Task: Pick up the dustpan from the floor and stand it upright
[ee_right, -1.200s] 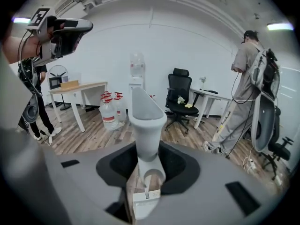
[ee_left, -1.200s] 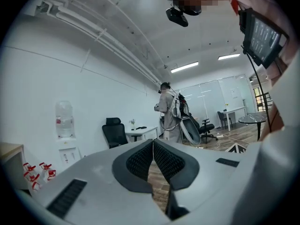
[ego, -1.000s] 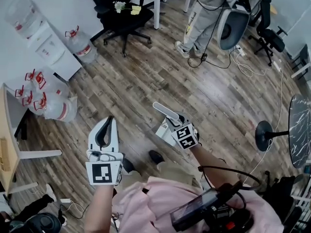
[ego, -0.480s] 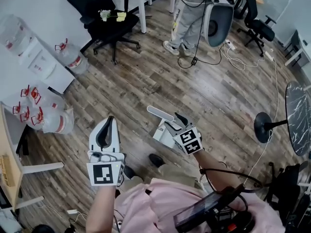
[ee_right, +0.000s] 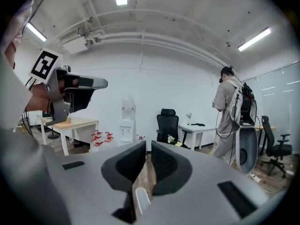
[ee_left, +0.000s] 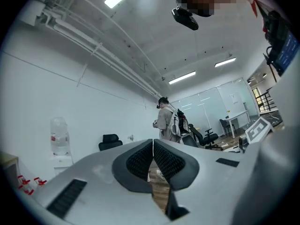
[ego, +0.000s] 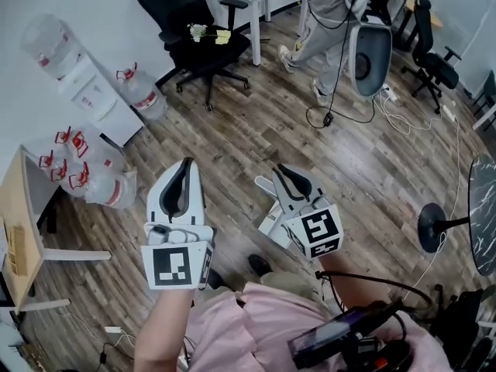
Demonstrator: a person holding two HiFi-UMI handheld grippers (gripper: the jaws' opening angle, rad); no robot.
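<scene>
You hold both claws out level in front of you, side by side above the wooden floor [ego: 232, 122]. Your left claw [ego: 184, 169] has its pads pressed together on nothing. Your right claw [ego: 285, 173] is drawn in to a thin slit, pads bare. The white dustpan [ego: 269, 222] sits just beneath it, handle pointing up-left. Clear water jugs [ego: 93, 186] cluster by the wall; I cannot tell whether they hold anything.

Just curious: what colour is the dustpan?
The dustpan looks white, best in the head view.
</scene>
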